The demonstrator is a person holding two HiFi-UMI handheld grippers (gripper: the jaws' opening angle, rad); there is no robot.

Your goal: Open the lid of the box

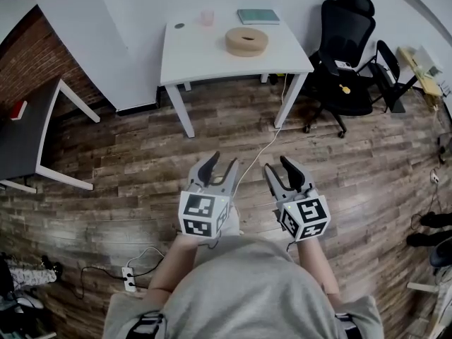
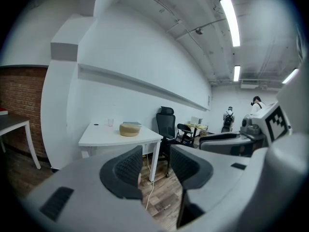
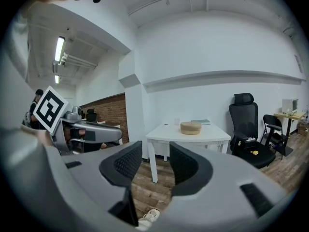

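A round tan box (image 1: 246,41) with its lid on rests on the white table (image 1: 198,58) across the room. It also shows small and far off as the box (image 2: 130,128) in the left gripper view and the box (image 3: 190,127) in the right gripper view. I hold my left gripper (image 1: 221,164) and right gripper (image 1: 279,167) side by side in front of my body, over the wooden floor, well short of the table. The left gripper (image 2: 157,166) is open with nothing between its jaws. The right gripper (image 3: 155,162) is also open and empty.
On the table with the box stand a small cup (image 1: 206,18) and a green book (image 1: 258,16). A black office chair (image 1: 346,55) is right of the table, a dark table (image 1: 28,136) at the left. A white cable (image 1: 265,147) and power strip (image 1: 128,277) lie on the floor.
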